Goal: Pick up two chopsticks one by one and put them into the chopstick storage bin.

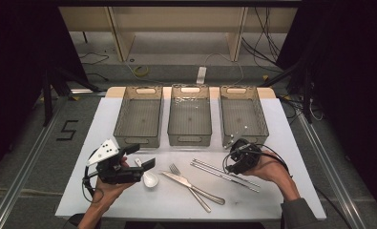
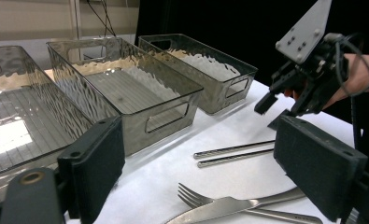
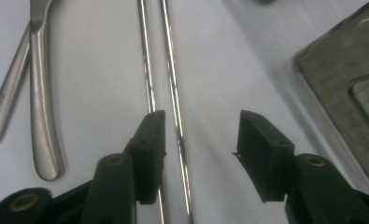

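While the right gripper (image 3: pixel 198 135) hangs over the chopsticks (image 3: pixel 173 93), jaws apart and gripping nothing, both sticks run lengthwise under its left jaw, off-centre.

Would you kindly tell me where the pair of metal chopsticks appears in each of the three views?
High view: the metal chopsticks lie slanting right of centre, just under the right gripper.
Left gripper view: at centre, on the white sheet in front of the bins, below the right gripper.
Right gripper view: running top to bottom, left of centre, one passing between the fingers.
Shared landmark: the fork lying beside them.
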